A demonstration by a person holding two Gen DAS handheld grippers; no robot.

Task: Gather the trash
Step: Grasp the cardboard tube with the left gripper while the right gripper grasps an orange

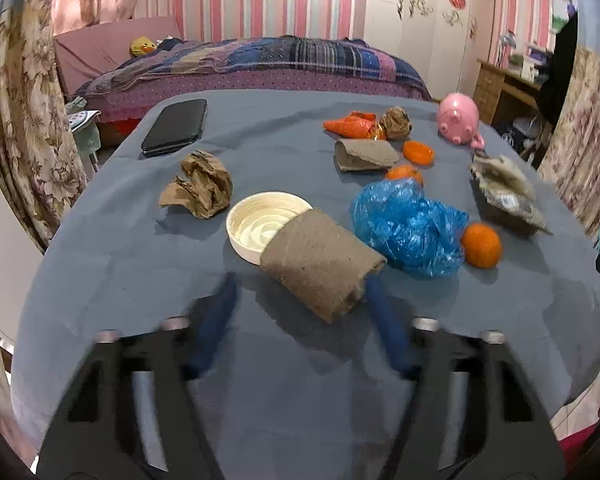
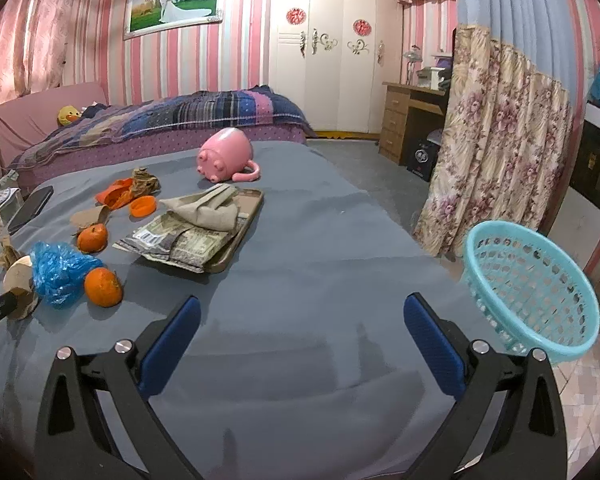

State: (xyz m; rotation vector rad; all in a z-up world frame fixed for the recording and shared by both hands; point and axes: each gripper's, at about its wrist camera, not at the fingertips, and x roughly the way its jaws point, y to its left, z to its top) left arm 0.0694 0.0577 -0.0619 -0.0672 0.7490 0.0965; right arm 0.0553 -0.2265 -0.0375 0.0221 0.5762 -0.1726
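Closing on the cardboard tube (image 1: 320, 264) is the step in hand, as I judge it, so square your left tool (image 1: 300, 300) to the roll's near end before you squeeze. The tube lies on its side on the grey-blue tabletop (image 1: 140, 280), its far end resting against the rim of the shallow cream dish (image 1: 256, 228), with the crumpled blue plastic bag (image 1: 408, 232) just beside it on the right. Take care that you lift the tube alone, without dragging the dish or snagging the bag.

Your left tool stands about half open, its blue fingers (image 1: 384, 324) blurred; the right-hand one sits at the tube's near end, the other still apart from it. The pads do not yet press on the cardboard, so nothing is held. Grip gently, since a hollow roll probably flattens under a hard squeeze.

Your right tool (image 2: 300, 340) hangs spread wide over bare tabletop, holding and touching nothing. The turquoise basket (image 2: 540, 280) sits at the tabletop's right edge, a likely place for the trash.
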